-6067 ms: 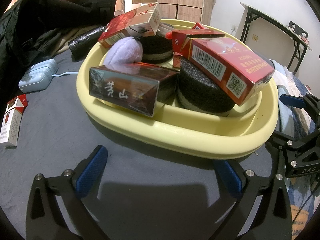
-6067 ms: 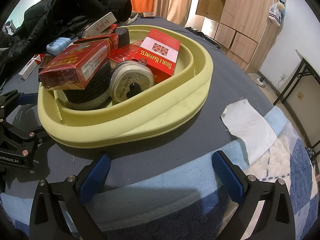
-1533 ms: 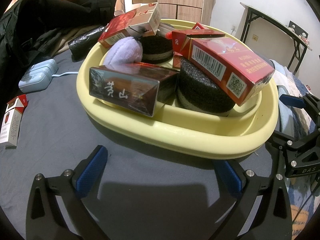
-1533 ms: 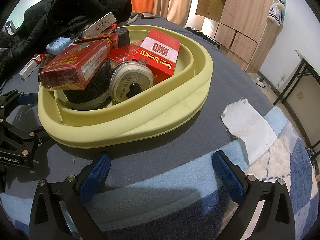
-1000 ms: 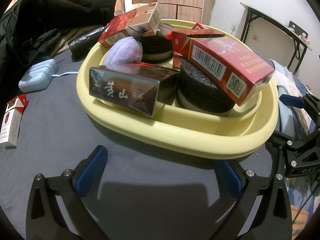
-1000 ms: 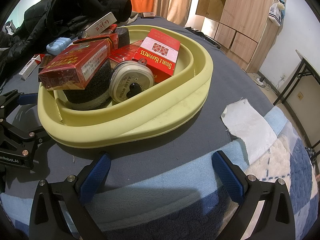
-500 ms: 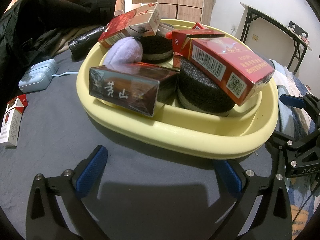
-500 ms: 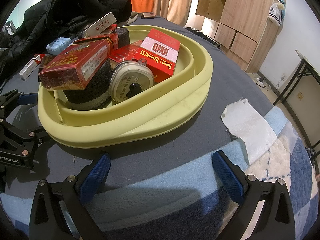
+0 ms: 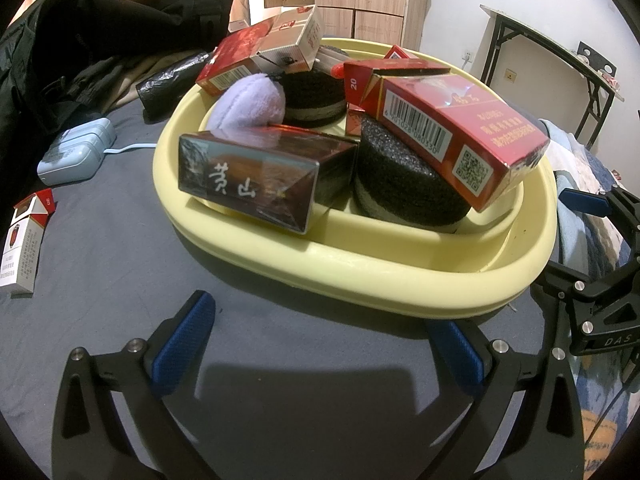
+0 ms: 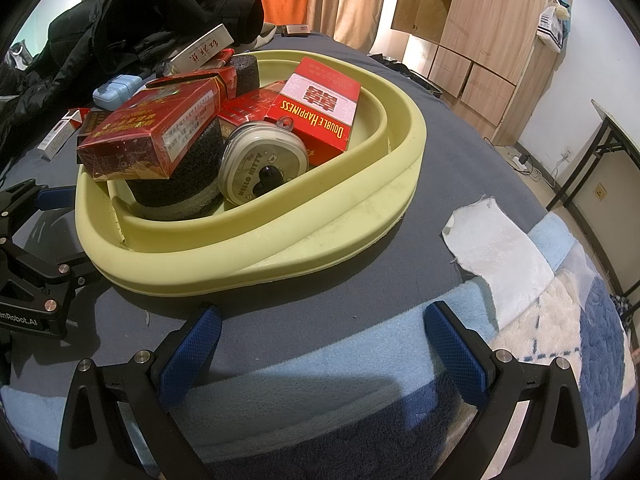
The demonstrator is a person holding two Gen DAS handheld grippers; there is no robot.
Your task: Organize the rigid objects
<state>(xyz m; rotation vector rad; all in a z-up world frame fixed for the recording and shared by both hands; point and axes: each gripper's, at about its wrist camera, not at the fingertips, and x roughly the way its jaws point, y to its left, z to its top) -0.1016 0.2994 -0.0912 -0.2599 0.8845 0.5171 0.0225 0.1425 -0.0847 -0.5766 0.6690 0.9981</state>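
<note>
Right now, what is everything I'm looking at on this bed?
basin: one, pale yellow, on the grey bedcover
cigarette boxes: several, mostly red, one dark, piled in the basin
black foam discs: two, in the basin under boxes
round tin: one, silver, leaning in the basin
plush pad: one, lilac, in the basin
loose pack: one, white and red, on the cover left of the basin
case: one, pale blue, near the black coat
white cloth: one, right of the basin
left gripper: blue fingers open, empty
right gripper: blue fingers open, empty

Even indoor light, soft shadows below, sharp focus, glare on wrappers, fisheye-bent, dark-vignetted edges
</note>
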